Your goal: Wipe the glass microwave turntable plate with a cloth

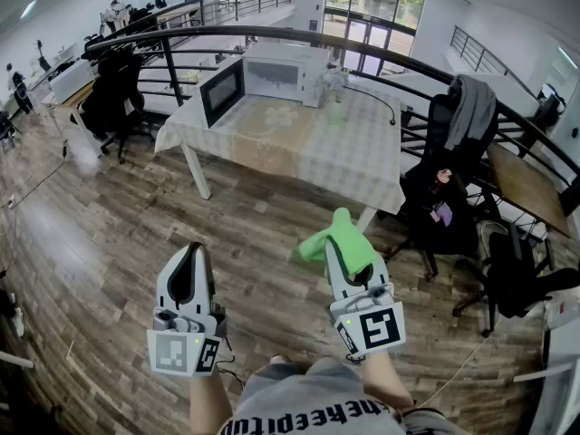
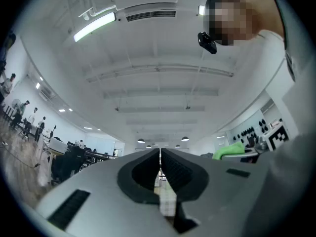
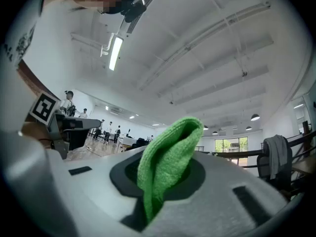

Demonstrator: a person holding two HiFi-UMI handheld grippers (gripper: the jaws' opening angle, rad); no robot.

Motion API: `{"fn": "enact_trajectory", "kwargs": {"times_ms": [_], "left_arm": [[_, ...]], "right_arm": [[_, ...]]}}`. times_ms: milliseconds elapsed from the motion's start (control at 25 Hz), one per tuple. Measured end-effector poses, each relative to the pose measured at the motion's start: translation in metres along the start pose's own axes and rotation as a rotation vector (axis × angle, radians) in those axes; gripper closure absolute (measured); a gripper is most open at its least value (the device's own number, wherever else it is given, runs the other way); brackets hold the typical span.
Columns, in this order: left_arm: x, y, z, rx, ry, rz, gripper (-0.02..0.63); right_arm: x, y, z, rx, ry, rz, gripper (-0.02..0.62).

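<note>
Your right gripper's (image 1: 344, 247) jaws pinch the green cloth (image 3: 168, 157), hiding their tips; your left gripper's (image 2: 160, 157) jaws press together, empty.

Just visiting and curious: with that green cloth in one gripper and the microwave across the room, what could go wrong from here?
1. Only a fold of the cloth is pinched in the right gripper, so it might slip out on the way.
2. The microwave has its door swung open; a gripper could bump it when reaching in.
</note>
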State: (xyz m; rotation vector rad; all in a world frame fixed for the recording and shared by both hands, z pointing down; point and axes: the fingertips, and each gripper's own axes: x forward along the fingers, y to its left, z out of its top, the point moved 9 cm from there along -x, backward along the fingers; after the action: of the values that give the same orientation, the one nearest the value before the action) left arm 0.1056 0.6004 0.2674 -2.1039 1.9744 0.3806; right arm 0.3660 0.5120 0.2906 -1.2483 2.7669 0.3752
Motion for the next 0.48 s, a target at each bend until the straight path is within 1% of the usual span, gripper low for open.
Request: {"fn": "enact_trajectory", "kwargs": {"times_ms": [320, 480], "left_arm": [[0.013, -0.016, -0.003, -0.048, -0.015, -0.015, 0.594], [0.022, -0.026, -0.005, -0.042, -0.012, -0.033, 0.594]], "right_arm": [[-0.008, -0.014, 0.001, -0.009, 0.017, -0.002, 0.558], [-0.011, -0.026, 0.0, 0.007, 0.024, -0.017, 0.558]]}}
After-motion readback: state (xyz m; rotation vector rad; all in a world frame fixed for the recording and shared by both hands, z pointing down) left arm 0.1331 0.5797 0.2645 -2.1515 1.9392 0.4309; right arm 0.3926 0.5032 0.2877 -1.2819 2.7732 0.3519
